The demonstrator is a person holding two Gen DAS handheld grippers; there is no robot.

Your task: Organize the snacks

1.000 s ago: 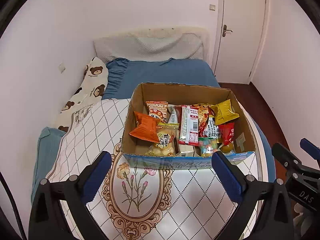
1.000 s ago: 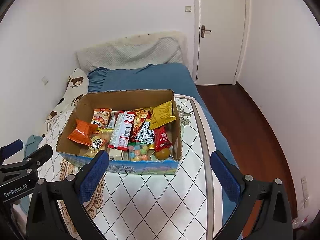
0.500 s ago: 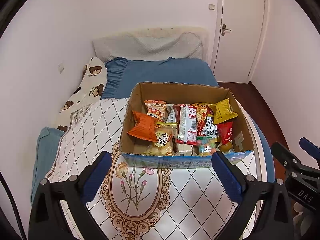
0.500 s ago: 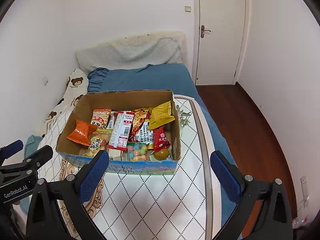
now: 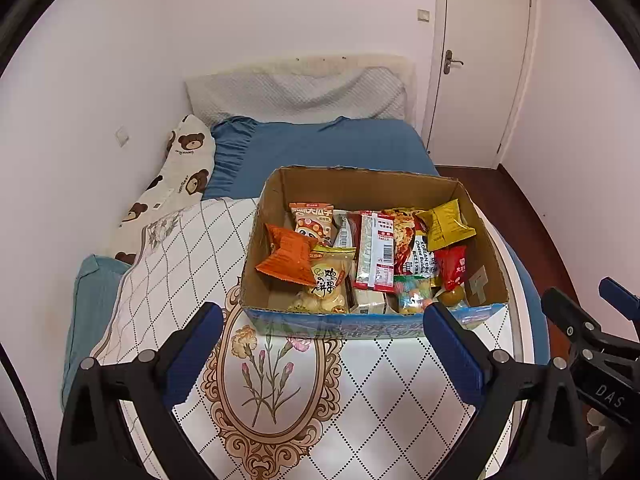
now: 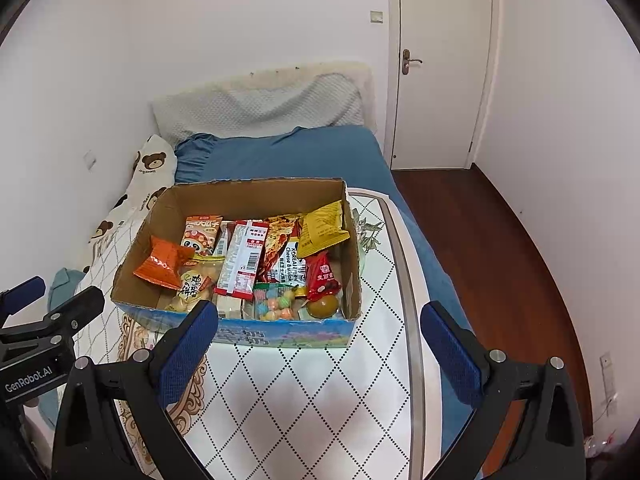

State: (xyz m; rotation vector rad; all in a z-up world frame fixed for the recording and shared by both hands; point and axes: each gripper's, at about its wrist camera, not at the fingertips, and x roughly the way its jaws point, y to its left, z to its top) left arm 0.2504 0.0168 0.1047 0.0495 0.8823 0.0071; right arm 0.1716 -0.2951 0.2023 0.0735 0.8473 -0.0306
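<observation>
Cardboard box (image 5: 372, 188) of snacks sits on the patterned counter (image 5: 360, 392), beyond both grippers. Inside the box: orange packet (image 5: 289, 255) at its left side, yellow packet (image 5: 446, 226) toward its far right corner, red-and-white barcode pack (image 5: 374, 250) in the middle. Left gripper (image 5: 322, 354) and right gripper (image 6: 320, 354) both spread wide, empty, just short of the box's near wall.

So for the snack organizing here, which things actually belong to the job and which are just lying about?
Belongs to the job:
cardboard box
orange packet
yellow packet
red striped packet
left claw, open
right claw, open

Just lying about:
bear-print pillow
blue bedsheet
patterned table
door
</observation>
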